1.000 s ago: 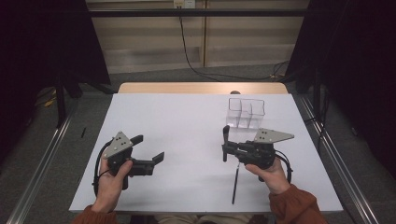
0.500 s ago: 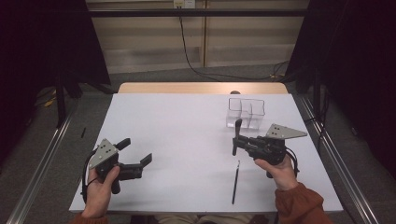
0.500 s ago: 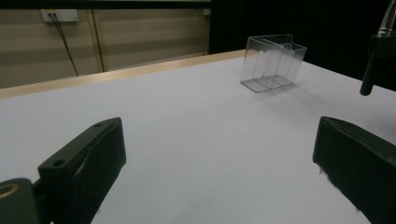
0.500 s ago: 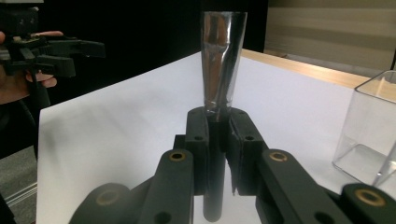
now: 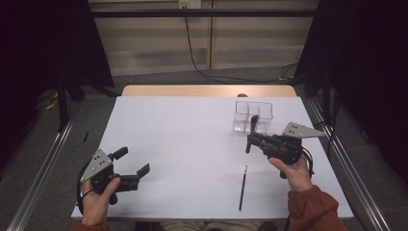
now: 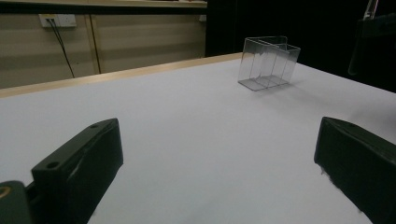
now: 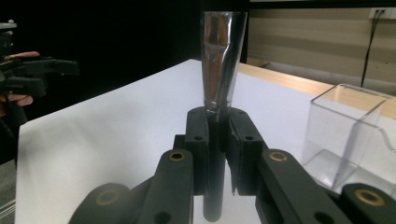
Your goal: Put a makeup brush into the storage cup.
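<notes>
My right hand-held gripper is clamped on a dark brush with a clear sleeve over its tip, held upright just beside the clear organizer. My left hand-held gripper hangs with its jaws spread wide, gripping nothing, over the table. A thin black stick lies near my right hand.

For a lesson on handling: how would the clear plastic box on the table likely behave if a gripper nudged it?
The clear box looks thin-walled and empty, so probably light and apt to slide on the smooth white table. Its height is much like its base width, so a high push might tip it. The glossy walls may be slippery.
</notes>
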